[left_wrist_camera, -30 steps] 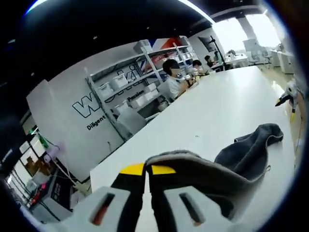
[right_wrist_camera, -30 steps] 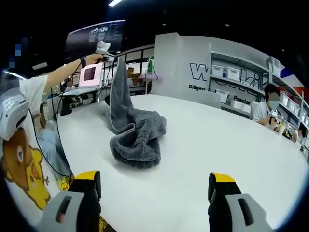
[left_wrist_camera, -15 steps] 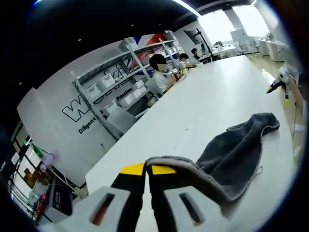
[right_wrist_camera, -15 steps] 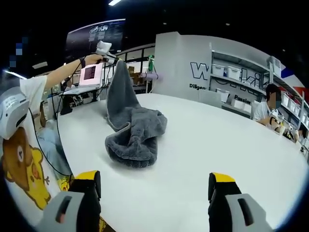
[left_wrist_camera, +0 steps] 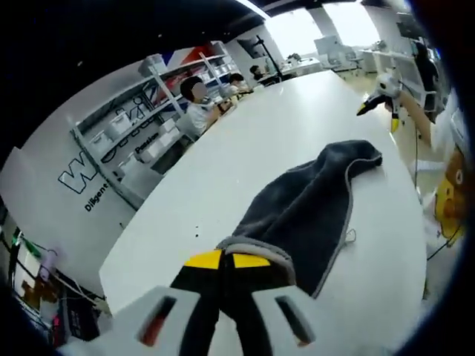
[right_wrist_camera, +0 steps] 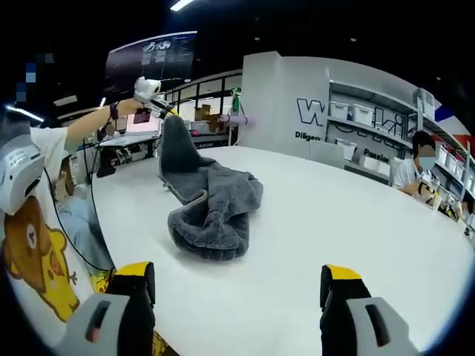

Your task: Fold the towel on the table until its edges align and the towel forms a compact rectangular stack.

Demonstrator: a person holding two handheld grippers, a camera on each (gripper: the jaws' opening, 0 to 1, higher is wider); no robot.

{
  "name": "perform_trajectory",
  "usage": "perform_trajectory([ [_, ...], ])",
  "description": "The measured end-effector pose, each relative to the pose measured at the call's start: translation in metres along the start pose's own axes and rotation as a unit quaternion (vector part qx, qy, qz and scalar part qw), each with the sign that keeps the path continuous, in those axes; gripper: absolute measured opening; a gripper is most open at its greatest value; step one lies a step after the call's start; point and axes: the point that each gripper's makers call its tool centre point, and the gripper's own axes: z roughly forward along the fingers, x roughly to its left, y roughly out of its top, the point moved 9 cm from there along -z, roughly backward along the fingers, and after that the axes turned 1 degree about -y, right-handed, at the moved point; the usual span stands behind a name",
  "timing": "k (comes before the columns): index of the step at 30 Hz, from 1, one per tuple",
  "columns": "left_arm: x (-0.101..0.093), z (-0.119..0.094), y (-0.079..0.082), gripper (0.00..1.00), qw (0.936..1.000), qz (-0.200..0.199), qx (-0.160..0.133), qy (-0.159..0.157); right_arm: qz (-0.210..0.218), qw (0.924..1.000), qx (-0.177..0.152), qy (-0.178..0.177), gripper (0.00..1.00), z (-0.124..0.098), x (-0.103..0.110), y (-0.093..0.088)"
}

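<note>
Towel (left_wrist_camera: 312,200), dark grey, runs from the left gripper (left_wrist_camera: 226,259) across the white table (left_wrist_camera: 282,126): one corner is clamped between that gripper's closed yellow-tipped jaws, and the cloth trails away toward the far edge, where the other gripper shows small. In the right gripper view the towel (right_wrist_camera: 211,208) rises to a peak at the lifted left gripper (right_wrist_camera: 152,100), then heaps on the table (right_wrist_camera: 356,222), well apart from the right gripper (right_wrist_camera: 237,285), whose jaws stand wide apart with nothing between them. White storage bins (right_wrist_camera: 352,113) sit on wall shelves; their contents cannot be made out. Compared with a second ago, the peak hangs lower and more of the towel lies spread on the table.
</note>
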Motion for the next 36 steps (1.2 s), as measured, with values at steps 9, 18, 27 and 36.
perform_trajectory([
  [9,-0.065,0.020,-0.023,0.04,0.9972,0.015,0.008,-0.073,-0.002,1.0000,0.000,0.004,0.96,-0.001,0.002,-0.001],
  [18,-0.114,0.042,-0.056,0.04,0.9913,-0.010,0.022,-0.129,-0.001,1.0000,0.001,0.007,0.96,-0.003,0.003,-0.004],
  [27,-0.133,0.047,-0.072,0.04,0.9882,-0.041,0.017,-0.146,0.000,1.0000,0.000,0.007,0.96,-0.005,0.003,-0.006],
  [36,-0.131,0.044,-0.072,0.04,0.9886,-0.050,0.010,-0.141,0.000,1.0000,0.000,0.007,0.96,-0.003,0.004,-0.005],
])
